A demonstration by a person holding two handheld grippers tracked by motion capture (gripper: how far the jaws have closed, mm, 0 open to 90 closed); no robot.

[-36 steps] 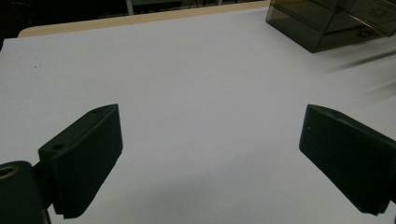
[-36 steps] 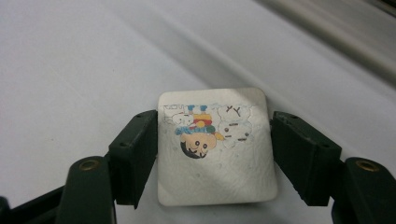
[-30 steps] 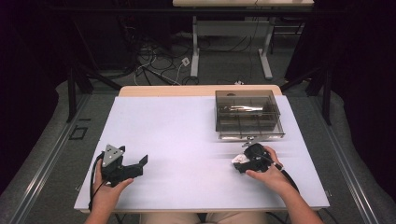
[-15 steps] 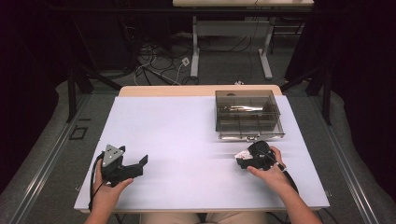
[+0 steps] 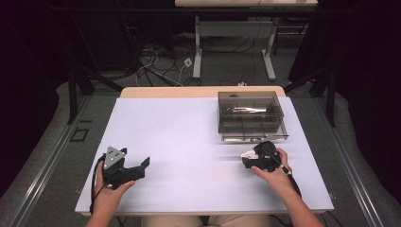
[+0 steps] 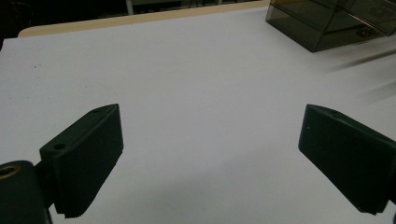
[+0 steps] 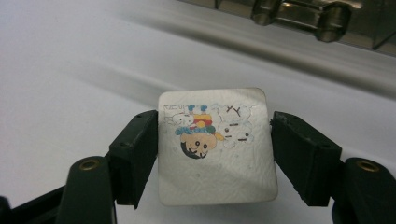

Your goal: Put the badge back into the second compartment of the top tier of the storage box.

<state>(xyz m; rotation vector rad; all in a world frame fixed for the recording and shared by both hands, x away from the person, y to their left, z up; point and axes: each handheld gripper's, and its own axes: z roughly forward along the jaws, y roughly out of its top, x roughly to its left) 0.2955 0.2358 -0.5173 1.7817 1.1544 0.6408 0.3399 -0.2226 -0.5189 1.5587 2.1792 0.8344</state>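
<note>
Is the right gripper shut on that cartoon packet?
Shut on it: the right gripper has both jaws pressed against the cartoon packet.

We are looking at a small white packet with a soft, crinkled, faintly dimpled skin, like paper or thin film, matt, carrying a printed cartoon. The right gripper jaws pressing its sides are showing matt black plastic with brass-looking screw inserts. The left gripper pads are showing fine ribbing. The table sheet is lying smooth and matt white over a pale wood edge. The box is gleaming as smoky clear plastic, glossy.
</note>
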